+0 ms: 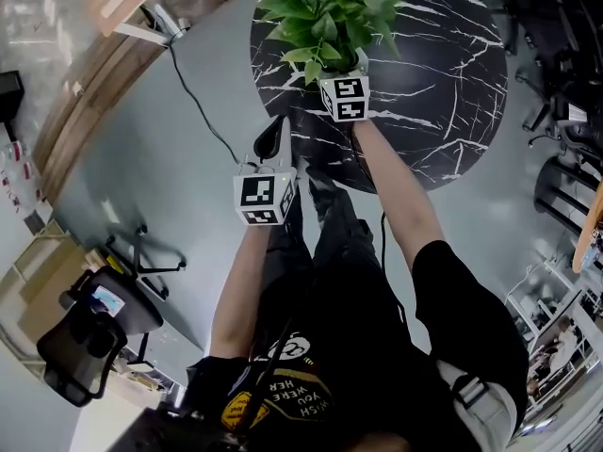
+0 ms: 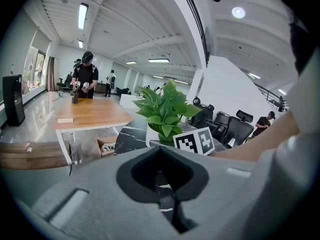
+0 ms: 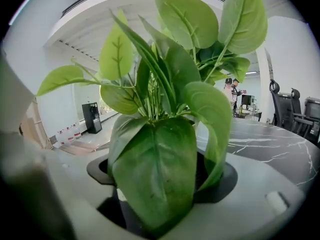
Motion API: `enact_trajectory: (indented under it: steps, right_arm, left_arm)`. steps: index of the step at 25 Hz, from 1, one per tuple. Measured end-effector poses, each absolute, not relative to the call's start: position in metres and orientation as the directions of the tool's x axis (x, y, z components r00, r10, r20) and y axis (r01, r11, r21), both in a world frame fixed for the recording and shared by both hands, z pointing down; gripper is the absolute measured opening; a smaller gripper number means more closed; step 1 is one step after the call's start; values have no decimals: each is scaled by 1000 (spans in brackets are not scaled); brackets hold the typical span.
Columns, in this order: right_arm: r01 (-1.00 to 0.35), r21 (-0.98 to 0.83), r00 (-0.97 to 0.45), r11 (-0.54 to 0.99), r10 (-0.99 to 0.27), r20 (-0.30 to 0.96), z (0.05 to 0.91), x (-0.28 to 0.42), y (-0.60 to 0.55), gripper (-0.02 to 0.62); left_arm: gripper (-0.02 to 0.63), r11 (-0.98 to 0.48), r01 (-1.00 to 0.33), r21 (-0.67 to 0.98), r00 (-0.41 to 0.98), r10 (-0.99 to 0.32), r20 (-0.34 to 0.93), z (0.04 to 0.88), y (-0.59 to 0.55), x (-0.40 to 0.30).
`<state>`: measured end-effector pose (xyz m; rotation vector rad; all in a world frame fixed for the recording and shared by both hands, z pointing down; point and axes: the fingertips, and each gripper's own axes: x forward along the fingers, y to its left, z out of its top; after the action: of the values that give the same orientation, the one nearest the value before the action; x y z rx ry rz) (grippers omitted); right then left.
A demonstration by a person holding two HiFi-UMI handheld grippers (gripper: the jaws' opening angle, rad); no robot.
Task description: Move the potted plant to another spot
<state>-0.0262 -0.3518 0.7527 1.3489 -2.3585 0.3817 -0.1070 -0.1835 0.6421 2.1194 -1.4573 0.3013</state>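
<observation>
The potted plant (image 1: 325, 12), broad green leaves in a white pot, stands near the close edge of a round black marble table (image 1: 452, 73). My right gripper (image 1: 344, 64) reaches under the leaves, its marker cube (image 1: 344, 97) just behind. In the right gripper view the plant (image 3: 155, 149) fills the frame and the pot sits between the jaws; leaves hide the pads. My left gripper (image 1: 275, 137) hangs over the floor beside the table, its jaws together and empty. In the left gripper view the plant (image 2: 162, 109) stands ahead above the gripper (image 2: 172, 209).
A cable (image 1: 198, 102) runs across the grey floor left of the table. A curved wooden counter (image 1: 94, 73) lies further left, an office chair (image 1: 85, 337) at lower left. A wooden table (image 2: 90, 115) with a person (image 2: 85, 79) and black chairs (image 2: 235, 126) stand beyond.
</observation>
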Motion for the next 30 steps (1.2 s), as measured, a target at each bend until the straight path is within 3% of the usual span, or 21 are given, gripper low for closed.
enact_trajectory:
  steps: [30]
  right_arm:
    - [-951,-31,-282,308,-820,497,757,115,-363,354]
  left_arm:
    - [5,-388,-875,290,483,-740,468,641,-219,-41]
